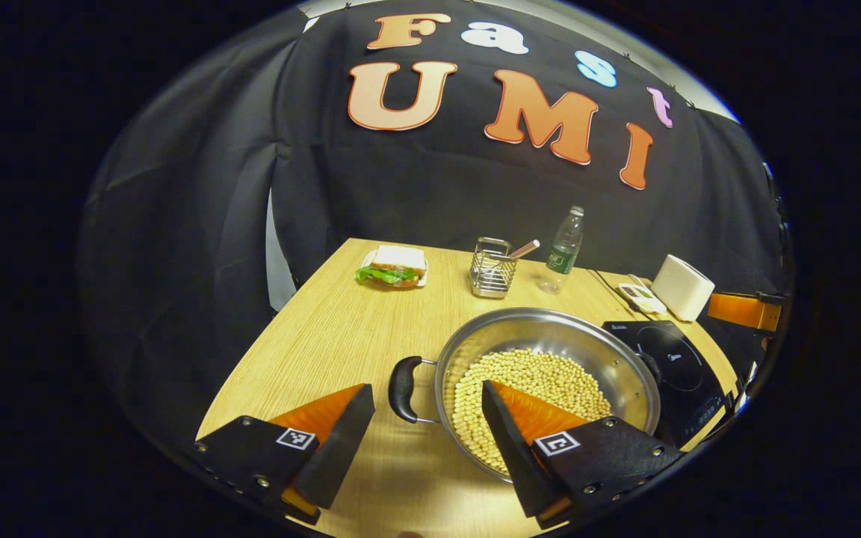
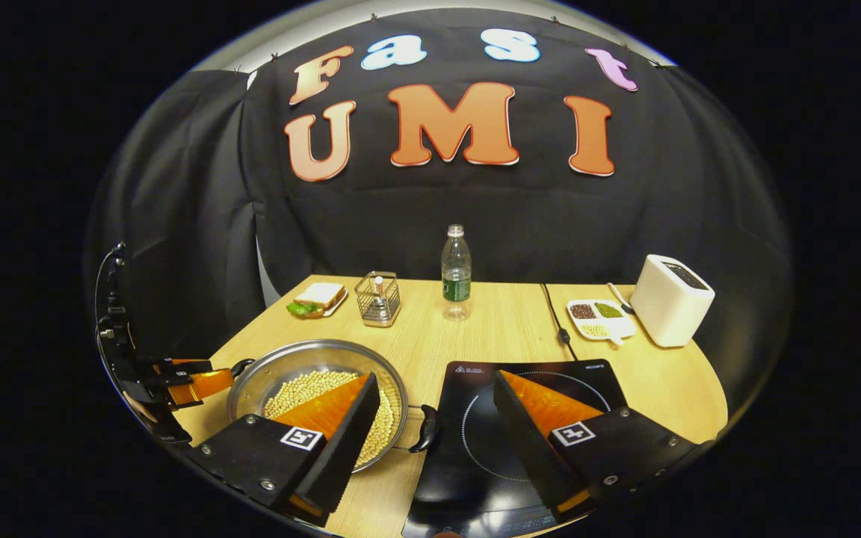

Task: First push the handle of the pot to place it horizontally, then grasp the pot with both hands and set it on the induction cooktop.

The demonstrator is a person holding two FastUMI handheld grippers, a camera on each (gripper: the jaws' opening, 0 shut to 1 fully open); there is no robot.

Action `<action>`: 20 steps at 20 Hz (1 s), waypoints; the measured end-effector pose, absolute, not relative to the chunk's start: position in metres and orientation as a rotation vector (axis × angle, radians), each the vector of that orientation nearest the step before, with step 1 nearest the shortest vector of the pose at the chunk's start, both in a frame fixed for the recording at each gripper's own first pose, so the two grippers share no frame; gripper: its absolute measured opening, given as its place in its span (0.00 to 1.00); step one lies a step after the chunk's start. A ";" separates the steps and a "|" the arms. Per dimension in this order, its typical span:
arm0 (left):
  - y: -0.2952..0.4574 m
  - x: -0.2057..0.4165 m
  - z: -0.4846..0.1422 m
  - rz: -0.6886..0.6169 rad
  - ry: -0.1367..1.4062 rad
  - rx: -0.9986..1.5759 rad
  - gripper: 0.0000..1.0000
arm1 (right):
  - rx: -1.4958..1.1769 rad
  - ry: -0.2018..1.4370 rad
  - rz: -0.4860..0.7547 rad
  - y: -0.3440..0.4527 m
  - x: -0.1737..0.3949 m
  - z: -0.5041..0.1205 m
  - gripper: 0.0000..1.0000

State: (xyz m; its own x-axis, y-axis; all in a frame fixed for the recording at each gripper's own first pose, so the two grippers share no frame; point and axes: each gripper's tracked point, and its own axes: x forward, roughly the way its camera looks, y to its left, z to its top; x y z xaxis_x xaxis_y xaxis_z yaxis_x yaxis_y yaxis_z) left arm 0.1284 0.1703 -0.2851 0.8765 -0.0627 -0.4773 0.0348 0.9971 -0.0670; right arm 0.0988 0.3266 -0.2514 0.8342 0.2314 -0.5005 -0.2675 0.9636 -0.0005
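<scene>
Fingers of the left gripper stand wide apart in the left gripper view, holding nothing — one on each side of the pot's near black handle, with the right-hand finger reaching over the rim. The pot, a shallow steel pan holding a layer of pale beans, sits on the wooden tabletop. Just beyond its far side lies the black induction cooktop. Further back stand a sandwich on a plate, a wire holder, a clear plastic bottle and a white toaster, with a small white tray beside the toaster.

In the right gripper view the right gripper is likewise spread wide and empty. One finger hangs over the pot, the other over the induction cooktop, and the pot's other black handle lies between them, at the cooktop's edge. The pot rests on the tabletop, just beside the cooktop, not on it. At the left edge the left gripper shows close to the pot's far handle. Along the back are the sandwich, wire holder, bottle, a divided tray of seeds and the toaster — a black cord runs across the wood to the cooktop.
</scene>
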 end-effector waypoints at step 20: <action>0.167 0.158 -0.347 -0.085 0.635 -0.114 0.61 | -0.034 0.876 0.270 0.352 0.114 -0.374 0.84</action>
State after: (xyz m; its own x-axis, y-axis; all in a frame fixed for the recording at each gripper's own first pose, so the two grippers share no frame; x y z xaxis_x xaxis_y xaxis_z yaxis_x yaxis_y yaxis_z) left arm 0.1582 0.1669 -0.3473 0.8019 -0.1140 -0.5865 0.0439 0.9902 -0.1325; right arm 0.1141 0.3520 -0.3737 0.6083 0.2201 -0.7626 -0.2477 0.9654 0.0811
